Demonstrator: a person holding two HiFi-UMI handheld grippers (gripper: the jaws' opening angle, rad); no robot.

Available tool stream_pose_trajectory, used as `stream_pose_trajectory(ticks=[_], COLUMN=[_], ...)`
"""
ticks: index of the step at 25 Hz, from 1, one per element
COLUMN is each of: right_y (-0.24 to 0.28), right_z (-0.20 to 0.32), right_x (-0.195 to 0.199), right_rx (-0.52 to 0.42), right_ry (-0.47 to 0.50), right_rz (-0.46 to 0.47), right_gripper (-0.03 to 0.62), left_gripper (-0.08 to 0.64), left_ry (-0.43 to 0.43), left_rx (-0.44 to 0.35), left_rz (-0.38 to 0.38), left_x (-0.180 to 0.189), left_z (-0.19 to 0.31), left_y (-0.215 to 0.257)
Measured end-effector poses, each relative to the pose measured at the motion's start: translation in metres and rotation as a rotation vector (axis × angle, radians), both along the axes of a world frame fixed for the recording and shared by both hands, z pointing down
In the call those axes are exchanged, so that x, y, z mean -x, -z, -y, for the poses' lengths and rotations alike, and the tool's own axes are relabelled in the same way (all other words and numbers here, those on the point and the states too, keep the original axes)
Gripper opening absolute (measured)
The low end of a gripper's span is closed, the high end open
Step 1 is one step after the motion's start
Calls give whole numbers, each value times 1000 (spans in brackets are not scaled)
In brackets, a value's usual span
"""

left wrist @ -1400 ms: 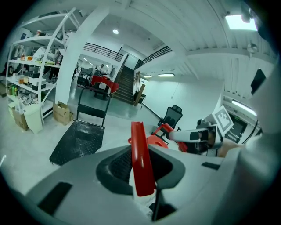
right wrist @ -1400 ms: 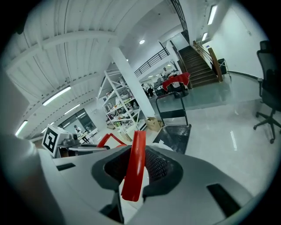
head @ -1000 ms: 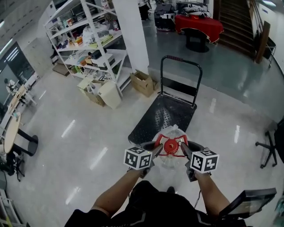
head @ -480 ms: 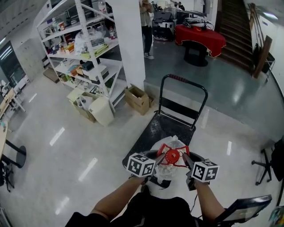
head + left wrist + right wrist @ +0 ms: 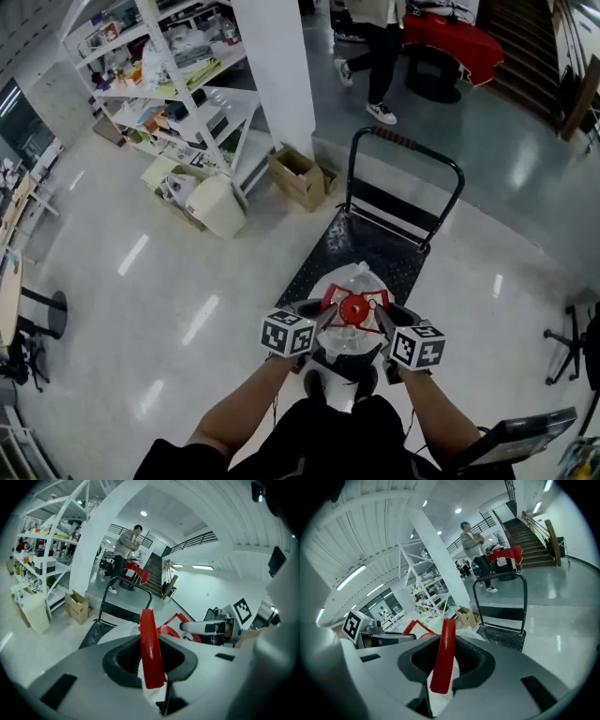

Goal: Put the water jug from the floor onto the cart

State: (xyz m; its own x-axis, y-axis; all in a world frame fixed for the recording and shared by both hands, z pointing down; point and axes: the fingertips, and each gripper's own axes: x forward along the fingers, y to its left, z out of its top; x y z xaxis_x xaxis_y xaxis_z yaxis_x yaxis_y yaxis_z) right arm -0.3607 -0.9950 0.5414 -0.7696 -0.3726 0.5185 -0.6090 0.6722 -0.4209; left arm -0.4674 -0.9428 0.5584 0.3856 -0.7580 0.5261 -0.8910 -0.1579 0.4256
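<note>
The water jug is clear with a red cap and a red handle frame. It hangs over the near end of the black cart. I cannot tell whether it touches the deck. My left gripper is shut on the left red handle strap, which runs between its jaws. My right gripper is shut on the right strap. Each gripper shows in the other's view: the right gripper and the left gripper. The jug's body is mostly hidden in both gripper views.
The cart's push handle stands at its far end. A cardboard box, a white bin, a shelf unit and a white column lie to the left. A person walks beyond. An office chair is right.
Both grippers have carried the jug forward and slightly down, from short of the cart to over its near end. A person has walked into the background from the left.
</note>
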Motion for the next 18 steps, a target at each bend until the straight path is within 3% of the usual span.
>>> stream_pose_trajectory(ticks=[3,10,14,18], right_y=[-44,-162,-207,-222], right_z=[0,42,53,64], right_x=[7,27,32,39], right_rx=[85,172,208,203], right_ry=[20,27,14,4], right_rz=[-35,-102,-118,-77], right_gripper=[87,87,87,87], left_gripper=[67,67,67,67], left_ry=[34,56,67,101], left_rx=[91,209,245,216], left_rz=[-22,-23,-35,-60], left_x=[8,25,33,48], left_z=[-3,33,44,50], left_y=[-43,-162,-206,-223])
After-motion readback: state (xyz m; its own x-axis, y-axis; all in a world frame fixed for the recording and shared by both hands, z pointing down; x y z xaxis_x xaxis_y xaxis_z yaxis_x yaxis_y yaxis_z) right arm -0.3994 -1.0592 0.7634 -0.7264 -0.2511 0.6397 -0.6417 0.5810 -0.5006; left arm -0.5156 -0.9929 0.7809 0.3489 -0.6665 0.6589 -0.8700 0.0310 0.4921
